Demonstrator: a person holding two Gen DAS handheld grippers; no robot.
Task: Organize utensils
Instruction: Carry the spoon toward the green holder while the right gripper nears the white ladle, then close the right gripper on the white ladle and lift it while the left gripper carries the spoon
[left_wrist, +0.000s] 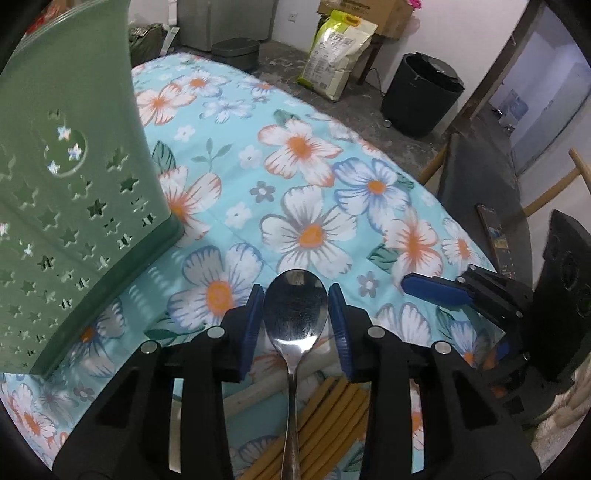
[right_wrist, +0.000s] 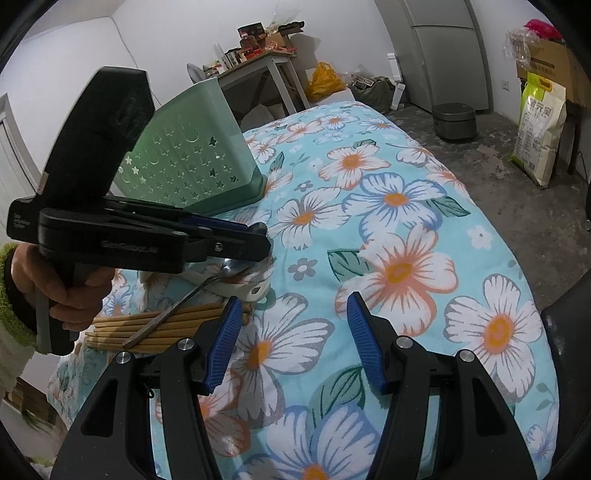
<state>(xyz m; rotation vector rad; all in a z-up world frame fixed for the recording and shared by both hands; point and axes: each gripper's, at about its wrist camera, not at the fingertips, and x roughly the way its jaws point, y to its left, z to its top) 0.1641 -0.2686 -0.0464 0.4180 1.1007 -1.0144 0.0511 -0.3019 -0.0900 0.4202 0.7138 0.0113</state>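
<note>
A metal spoon (left_wrist: 295, 314) lies with its handle on a bundle of wooden chopsticks (left_wrist: 332, 417). My left gripper (left_wrist: 296, 286) has its blue pads (left_wrist: 255, 325) against both sides of the spoon's bowl, shut on it. In the right wrist view the spoon (right_wrist: 192, 295) slants up from the chopsticks (right_wrist: 155, 328) to the left gripper (right_wrist: 264, 240), which a hand (right_wrist: 55, 280) holds. A white object (right_wrist: 255, 291) lies under the bowl. The green star-cut holder (left_wrist: 74, 192) (right_wrist: 192, 162) stands just beyond. My right gripper (right_wrist: 291, 339) hovers open over the cloth, nothing between its fingers (left_wrist: 432, 290).
The floral cloth (left_wrist: 295, 166) covers the table, whose edge curves away on the right. Beyond it are a black bin (left_wrist: 421, 96), a rice sack (left_wrist: 336, 55) and a dark chair (left_wrist: 480, 192). A rice cooker (right_wrist: 452, 120) sits on the floor.
</note>
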